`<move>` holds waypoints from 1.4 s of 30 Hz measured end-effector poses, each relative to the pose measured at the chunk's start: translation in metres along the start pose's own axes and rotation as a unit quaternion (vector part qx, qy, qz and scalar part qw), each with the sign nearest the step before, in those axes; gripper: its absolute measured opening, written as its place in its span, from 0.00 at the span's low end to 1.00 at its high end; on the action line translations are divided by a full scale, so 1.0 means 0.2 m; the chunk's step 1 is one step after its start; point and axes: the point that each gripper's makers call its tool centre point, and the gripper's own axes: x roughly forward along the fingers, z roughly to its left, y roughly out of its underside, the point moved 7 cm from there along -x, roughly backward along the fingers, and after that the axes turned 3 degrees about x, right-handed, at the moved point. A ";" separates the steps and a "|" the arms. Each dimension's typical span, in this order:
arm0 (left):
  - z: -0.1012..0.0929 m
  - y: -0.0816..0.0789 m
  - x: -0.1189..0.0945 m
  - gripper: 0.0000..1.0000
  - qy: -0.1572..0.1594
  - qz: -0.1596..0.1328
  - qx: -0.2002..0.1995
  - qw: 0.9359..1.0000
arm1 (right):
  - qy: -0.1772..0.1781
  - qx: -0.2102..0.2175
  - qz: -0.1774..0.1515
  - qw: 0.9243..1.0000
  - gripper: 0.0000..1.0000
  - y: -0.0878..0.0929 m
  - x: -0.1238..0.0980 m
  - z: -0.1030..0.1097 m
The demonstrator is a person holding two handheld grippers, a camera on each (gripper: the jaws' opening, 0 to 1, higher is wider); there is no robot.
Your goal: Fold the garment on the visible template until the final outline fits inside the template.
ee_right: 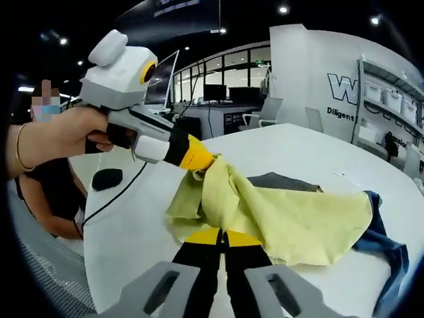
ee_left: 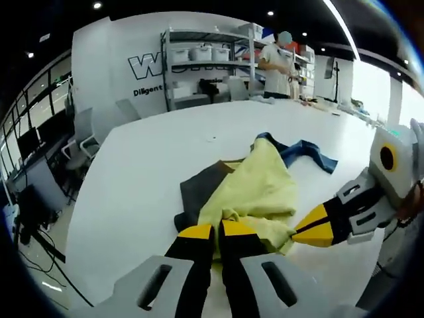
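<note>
Two grippers, left (ee_left: 217, 230) and right (ee_right: 222, 237), both clenched on the yellow garment's (ee_left: 262, 189) near edge above the grey template (ee_left: 202, 189) on the worktop (ee_left: 146, 172); mid-fold, next carry it far across.

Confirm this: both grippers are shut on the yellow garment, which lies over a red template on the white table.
Wrong on the colour. The template under the yellow garment is dark grey, not red, as the left gripper view shows. The rest holds: the left gripper and right gripper are both shut on the garment, on the white table.
</note>
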 end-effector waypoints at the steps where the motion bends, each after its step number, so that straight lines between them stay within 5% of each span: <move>1: 0.00 -0.01 -0.01 0.04 0.000 -0.002 0.000 1.000 | 0.004 -0.005 -0.001 1.000 0.00 -0.02 -0.02 -0.01; 8: -0.05 -0.10 -0.08 0.04 0.014 -0.038 0.011 0.999 | 0.017 -0.046 -0.009 0.999 0.00 -0.12 -0.15 -0.07; 18: -0.18 -0.14 -0.19 0.04 0.059 -0.045 0.053 0.996 | 0.043 -0.014 -0.025 0.999 0.00 -0.16 -0.34 -0.13; 26: -0.23 -0.20 -0.27 0.04 0.063 -0.060 0.076 0.993 | 0.054 0.013 -0.063 0.996 0.00 -0.21 -0.45 -0.13; 30: -0.25 -0.19 -0.29 0.04 0.073 -0.056 0.091 0.992 | 0.046 -0.002 -0.051 0.998 0.00 -0.23 -0.49 -0.12; 35: -0.27 -0.11 -0.31 0.04 0.103 -0.019 0.121 0.987 | -0.055 -0.009 0.021 0.998 0.00 -0.12 -0.48 -0.04; 42: -0.27 0.04 -0.30 0.04 0.129 0.052 0.143 0.980 | -0.079 0.054 0.042 0.995 0.00 0.09 -0.39 0.01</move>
